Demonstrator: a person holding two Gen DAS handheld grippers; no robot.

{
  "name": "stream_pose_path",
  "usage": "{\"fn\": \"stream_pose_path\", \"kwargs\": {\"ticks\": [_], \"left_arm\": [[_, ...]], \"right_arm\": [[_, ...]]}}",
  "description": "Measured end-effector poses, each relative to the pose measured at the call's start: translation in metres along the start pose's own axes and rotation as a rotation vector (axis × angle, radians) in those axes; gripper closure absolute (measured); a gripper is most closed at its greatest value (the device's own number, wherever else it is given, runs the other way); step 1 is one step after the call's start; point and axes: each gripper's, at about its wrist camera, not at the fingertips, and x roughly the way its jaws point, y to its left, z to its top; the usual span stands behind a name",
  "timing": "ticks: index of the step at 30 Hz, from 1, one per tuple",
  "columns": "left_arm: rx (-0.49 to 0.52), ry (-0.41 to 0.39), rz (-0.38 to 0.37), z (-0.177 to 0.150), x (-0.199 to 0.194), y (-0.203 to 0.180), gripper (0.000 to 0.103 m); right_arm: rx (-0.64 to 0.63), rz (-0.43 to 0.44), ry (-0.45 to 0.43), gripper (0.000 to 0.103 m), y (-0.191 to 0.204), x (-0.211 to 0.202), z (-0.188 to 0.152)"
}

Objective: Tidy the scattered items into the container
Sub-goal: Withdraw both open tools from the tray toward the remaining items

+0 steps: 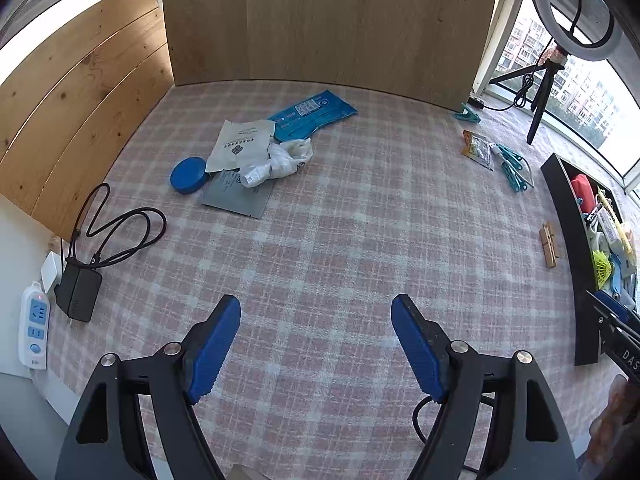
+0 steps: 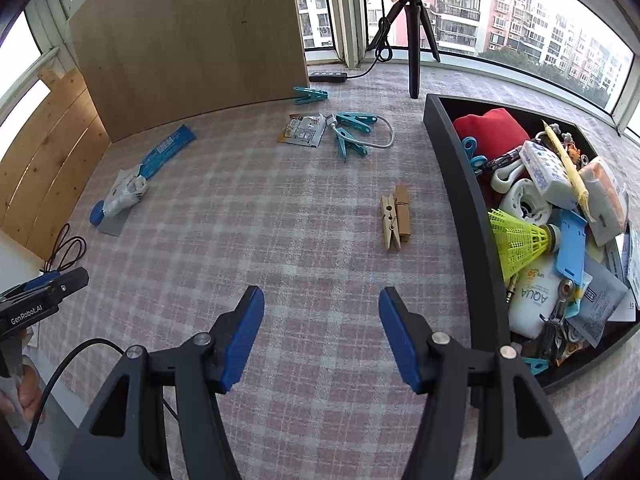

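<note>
My left gripper (image 1: pixel 316 300) hangs open over the checked cloth, with nothing between its blue pads. Beyond it lie a blue round lid (image 1: pixel 188 175), a white pouch (image 1: pixel 240 144), a crumpled plastic bag (image 1: pixel 276 160), a grey pouch (image 1: pixel 240 198) and a blue packet (image 1: pixel 316 114). My right gripper (image 2: pixel 320 291) is also open and empty, just left of the black container (image 2: pixel 460 184), which is heaped with several items. Two wooden clothespins (image 2: pixel 395 218) lie ahead of it. Farther off are teal clothespins (image 2: pixel 352 132), a white cable (image 2: pixel 384 136) and a snack packet (image 2: pixel 304 130).
A black charger with its cable (image 1: pixel 80 288) and a white power strip (image 1: pixel 35 324) sit at the cloth's left edge. A wooden board (image 1: pixel 328 20) stands at the back, with a teal clip (image 2: pixel 310 95) beside it. A tripod (image 2: pixel 414 40) stands near the window.
</note>
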Motion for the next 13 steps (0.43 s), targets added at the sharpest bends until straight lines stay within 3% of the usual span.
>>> {"fn": "stream_pose_path", "kwargs": {"ticks": [13], "left_arm": [[0.019, -0.026, -0.017, 0.014, 0.006, -0.001, 0.027]], "right_arm": [[-0.007, -0.014, -0.005, 0.044, 0.008, 0.012, 0.004]]}}
